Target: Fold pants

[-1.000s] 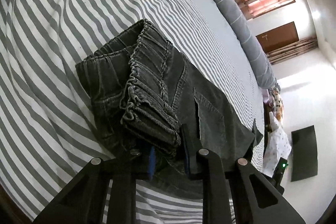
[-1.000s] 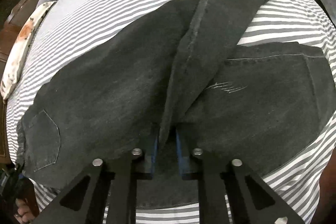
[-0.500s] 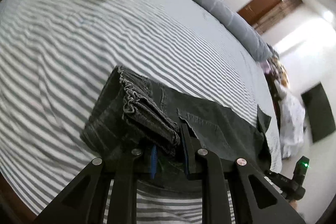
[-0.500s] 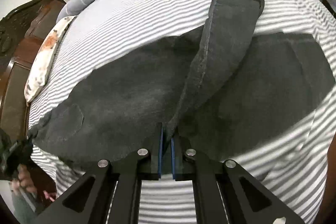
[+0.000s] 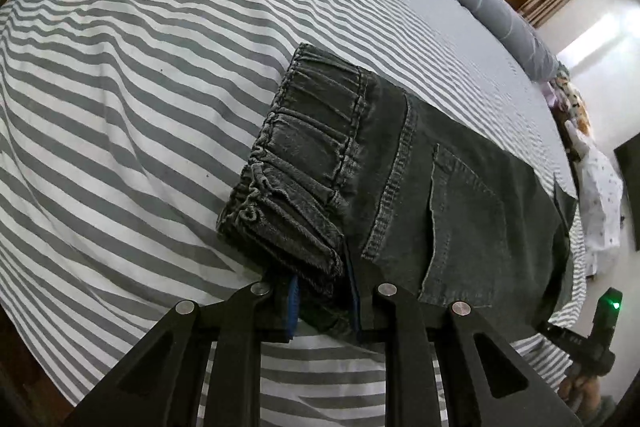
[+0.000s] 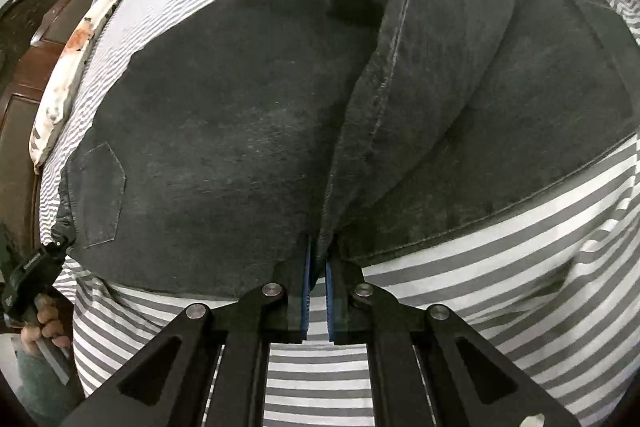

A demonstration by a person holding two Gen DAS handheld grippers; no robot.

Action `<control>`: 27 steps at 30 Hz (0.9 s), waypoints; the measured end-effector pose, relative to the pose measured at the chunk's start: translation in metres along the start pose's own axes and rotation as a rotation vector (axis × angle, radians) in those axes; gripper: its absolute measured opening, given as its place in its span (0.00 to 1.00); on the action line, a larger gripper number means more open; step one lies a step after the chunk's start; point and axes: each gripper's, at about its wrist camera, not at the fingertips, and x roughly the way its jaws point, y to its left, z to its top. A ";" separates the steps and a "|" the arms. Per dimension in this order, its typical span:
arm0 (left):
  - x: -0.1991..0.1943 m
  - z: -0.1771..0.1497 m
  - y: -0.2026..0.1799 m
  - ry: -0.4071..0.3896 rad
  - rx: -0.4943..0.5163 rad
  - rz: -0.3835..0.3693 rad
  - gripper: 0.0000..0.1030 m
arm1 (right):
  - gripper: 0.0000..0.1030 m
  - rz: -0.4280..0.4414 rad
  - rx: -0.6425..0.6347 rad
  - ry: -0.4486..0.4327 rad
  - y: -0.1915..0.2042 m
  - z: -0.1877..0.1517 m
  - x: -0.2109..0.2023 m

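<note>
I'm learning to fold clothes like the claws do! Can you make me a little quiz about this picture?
1. True or false: the left claw pinches the pants' stretchy waistband.
2. What does the right claw grip? A) a pillow B) a fold of a pants leg C) nothing
3. Fill in: the pants lie on a bed sheet with grey and white ____.

Key: 1 true; 2 B; 3 stripes.
</note>
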 end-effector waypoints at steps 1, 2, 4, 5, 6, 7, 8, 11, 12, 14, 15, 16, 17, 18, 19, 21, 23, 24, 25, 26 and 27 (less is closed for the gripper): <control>0.000 0.000 -0.002 -0.001 0.006 0.011 0.21 | 0.08 0.009 0.008 0.003 -0.001 0.002 0.002; -0.002 -0.001 -0.004 -0.002 0.014 0.023 0.21 | 0.11 0.019 0.019 0.002 -0.002 0.002 0.004; -0.006 -0.002 -0.011 -0.005 0.017 0.043 0.22 | 0.15 0.030 0.034 0.004 -0.009 0.003 0.005; -0.010 -0.004 -0.015 -0.004 0.026 0.060 0.22 | 0.17 0.039 0.042 0.001 -0.012 0.003 0.005; -0.012 -0.002 -0.019 -0.002 0.036 0.071 0.23 | 0.18 0.053 0.053 0.003 -0.015 0.003 0.005; -0.016 -0.005 -0.024 0.001 0.057 0.088 0.23 | 0.19 0.064 0.060 0.006 -0.017 0.003 0.005; -0.021 -0.007 -0.027 0.001 0.070 0.096 0.24 | 0.23 0.076 0.069 0.009 -0.020 0.004 0.005; -0.037 -0.015 -0.033 -0.010 0.089 0.109 0.26 | 0.30 0.112 0.104 0.010 -0.029 0.005 0.000; -0.044 -0.018 -0.035 -0.017 0.088 0.107 0.26 | 0.32 0.126 0.114 0.012 -0.033 0.005 -0.002; -0.059 -0.023 -0.044 -0.045 0.103 0.102 0.26 | 0.36 0.152 0.136 0.011 -0.039 0.005 -0.008; -0.066 -0.026 -0.051 -0.061 0.119 0.100 0.26 | 0.37 0.164 0.140 0.010 -0.043 0.005 -0.011; -0.071 -0.028 -0.059 -0.073 0.137 0.098 0.26 | 0.37 0.178 0.143 0.010 -0.045 0.005 -0.014; -0.079 -0.032 -0.072 -0.091 0.171 0.092 0.26 | 0.37 0.185 0.147 0.004 -0.048 0.005 -0.019; -0.083 -0.036 -0.084 -0.103 0.197 0.084 0.27 | 0.38 0.192 0.151 -0.005 -0.051 0.005 -0.024; -0.085 -0.038 -0.096 -0.111 0.219 0.071 0.28 | 0.38 0.201 0.155 -0.015 -0.055 0.006 -0.029; -0.088 -0.048 -0.124 -0.118 0.280 0.020 0.30 | 0.38 0.209 0.163 -0.030 -0.062 0.008 -0.039; -0.084 -0.057 -0.155 -0.116 0.326 -0.031 0.31 | 0.38 0.197 0.158 -0.045 -0.069 0.010 -0.049; -0.079 -0.064 -0.170 -0.108 0.351 -0.064 0.32 | 0.38 0.185 0.149 -0.048 -0.073 0.012 -0.053; -0.071 -0.072 -0.187 -0.093 0.376 -0.096 0.33 | 0.38 0.179 0.140 -0.054 -0.075 0.014 -0.059; -0.065 -0.075 -0.197 -0.080 0.391 -0.113 0.33 | 0.38 0.177 0.133 -0.060 -0.080 0.016 -0.065; -0.055 -0.080 -0.211 -0.060 0.409 -0.126 0.33 | 0.38 0.176 0.130 -0.063 -0.082 0.017 -0.068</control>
